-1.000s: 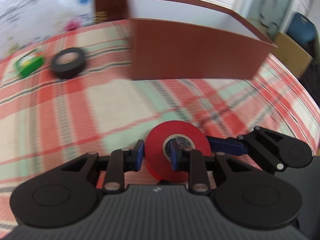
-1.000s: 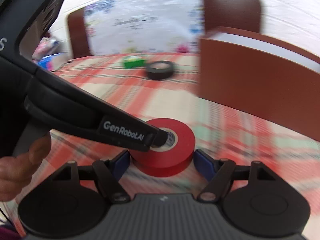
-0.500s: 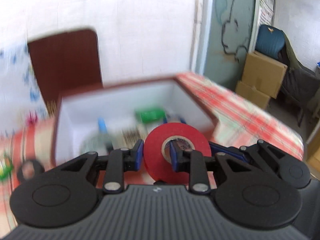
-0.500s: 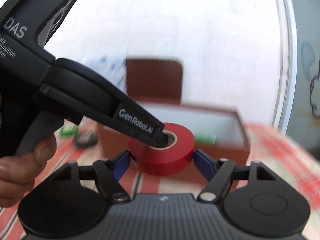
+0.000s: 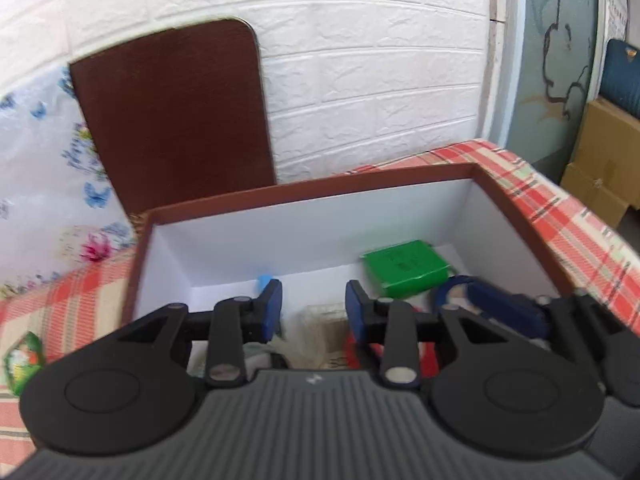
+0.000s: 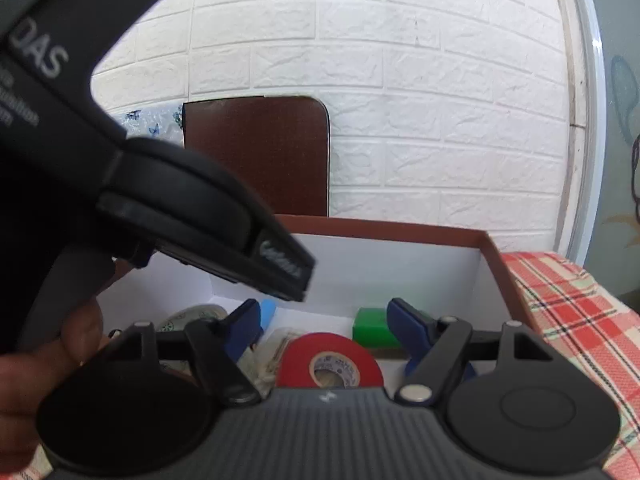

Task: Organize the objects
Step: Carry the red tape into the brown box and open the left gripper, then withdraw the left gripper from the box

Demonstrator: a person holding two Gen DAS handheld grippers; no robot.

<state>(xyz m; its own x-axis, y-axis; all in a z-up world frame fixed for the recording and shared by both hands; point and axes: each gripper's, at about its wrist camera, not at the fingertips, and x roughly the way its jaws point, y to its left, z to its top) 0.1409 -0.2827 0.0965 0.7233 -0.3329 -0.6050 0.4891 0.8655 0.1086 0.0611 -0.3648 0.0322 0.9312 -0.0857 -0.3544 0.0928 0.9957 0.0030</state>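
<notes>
The red tape roll (image 6: pixel 329 364) lies flat inside the brown box (image 6: pixel 384 226), among other items; the left wrist view shows only a red sliver (image 5: pixel 352 356) of it under the fingers. My left gripper (image 5: pixel 314 308) hovers over the box (image 5: pixel 304 192), its jaws opening with nothing between them. Seen from the right wrist, the left gripper (image 6: pixel 296 276) reaches in from the upper left. My right gripper (image 6: pixel 324 320) stands open above the roll, its pads clear of it. One blue finger (image 5: pixel 504 308) of it shows at the right.
The box also holds a green packet (image 5: pixel 408 266), a pale blue item (image 6: pixel 268 312), a clear tape roll (image 6: pixel 192 316) and a plastic bag (image 5: pixel 320 328). A brown chair back (image 5: pixel 172 112) stands behind it. Another green packet (image 5: pixel 22 360) lies on the plaid tablecloth (image 5: pixel 560 216).
Both grippers rose from the table and came over the box. The left gripper let go of the red tape roll, which now lies in the box.
</notes>
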